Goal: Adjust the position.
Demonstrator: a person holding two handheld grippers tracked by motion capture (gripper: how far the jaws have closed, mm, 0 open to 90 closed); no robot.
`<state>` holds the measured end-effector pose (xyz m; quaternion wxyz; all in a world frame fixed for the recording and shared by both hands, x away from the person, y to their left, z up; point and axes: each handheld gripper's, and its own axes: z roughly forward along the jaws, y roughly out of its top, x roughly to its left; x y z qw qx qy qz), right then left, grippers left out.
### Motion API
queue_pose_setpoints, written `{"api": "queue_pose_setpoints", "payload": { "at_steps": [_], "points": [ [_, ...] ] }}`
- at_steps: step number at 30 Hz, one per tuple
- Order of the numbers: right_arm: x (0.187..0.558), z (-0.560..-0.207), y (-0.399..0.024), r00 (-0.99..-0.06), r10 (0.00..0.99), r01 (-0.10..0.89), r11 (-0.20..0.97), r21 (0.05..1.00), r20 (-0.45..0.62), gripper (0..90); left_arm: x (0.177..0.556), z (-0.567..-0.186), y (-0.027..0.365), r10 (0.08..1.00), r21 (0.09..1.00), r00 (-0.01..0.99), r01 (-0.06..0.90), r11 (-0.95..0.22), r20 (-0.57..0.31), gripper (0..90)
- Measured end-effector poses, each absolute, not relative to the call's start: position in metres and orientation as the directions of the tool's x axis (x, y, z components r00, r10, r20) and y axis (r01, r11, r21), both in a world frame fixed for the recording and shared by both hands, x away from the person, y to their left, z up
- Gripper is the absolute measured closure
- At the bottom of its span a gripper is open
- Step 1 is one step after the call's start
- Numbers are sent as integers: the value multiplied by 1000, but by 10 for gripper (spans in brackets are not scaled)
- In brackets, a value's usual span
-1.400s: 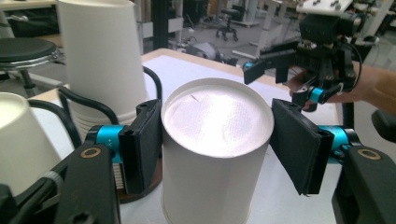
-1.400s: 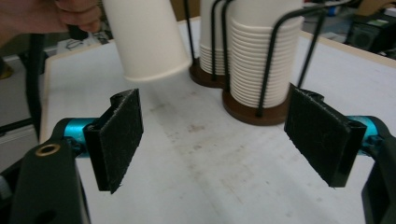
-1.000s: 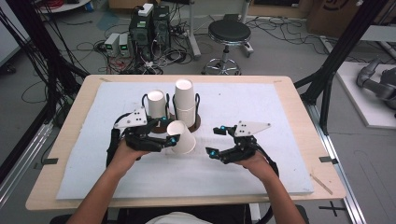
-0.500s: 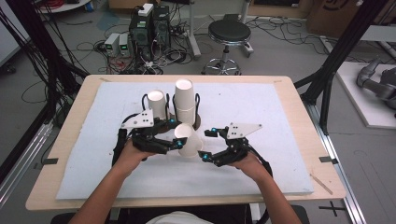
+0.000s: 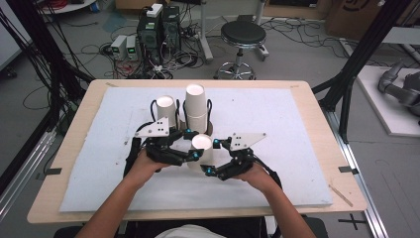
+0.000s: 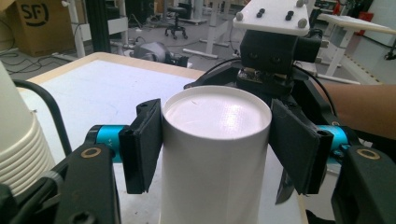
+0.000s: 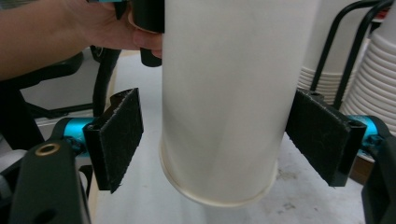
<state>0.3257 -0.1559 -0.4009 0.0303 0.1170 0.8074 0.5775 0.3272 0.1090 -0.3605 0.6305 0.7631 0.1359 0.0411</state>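
Observation:
A white paper cup (image 5: 202,146), turned bottom up, hangs just above the white mat. My left gripper (image 5: 194,145) is shut on it, and in the left gripper view both pads press the cup (image 6: 217,116) near its upturned base. My right gripper (image 5: 212,157) stands open around the lower part of the same cup. In the right gripper view the cup (image 7: 224,93) hangs between the two pads (image 7: 116,140) with a gap on each side, its rim slightly tilted and off the mat.
Two stacks of white cups (image 5: 165,106) (image 5: 195,101) stand bottom up in black wire holders just behind the grippers. The white mat (image 5: 287,124) covers a wooden table (image 5: 74,129). A stool and computer gear sit on the floor beyond.
The left gripper has carried the cup a little to the right and turned it bottom up. The right gripper has moved left and now straddles the cup.

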Motion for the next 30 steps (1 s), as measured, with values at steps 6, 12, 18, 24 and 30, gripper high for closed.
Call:
{"api": "queue_pose_setpoints", "payload": {
  "at_steps": [6,12,18,24,30],
  "points": [
    [324,-403,-149,-975,202,152,315,937,90,204,327,-361,106,250,972,961,163,-170,-117,366],
    [326,-404,-148,-975,205,148,318,937,84,273,327,-361,105,248,973,962,161,-166,-117,367],
    [326,-404,-147,-972,215,158,311,937,92,234,327,-362,106,252,975,960,160,-152,-119,368],
    [326,-404,-146,-971,201,181,273,945,128,214,326,-361,106,247,978,962,156,-141,-118,368],
    [327,-403,-146,-969,181,210,227,951,170,215,325,-360,105,236,982,964,152,-113,-122,369]
  ]
}}
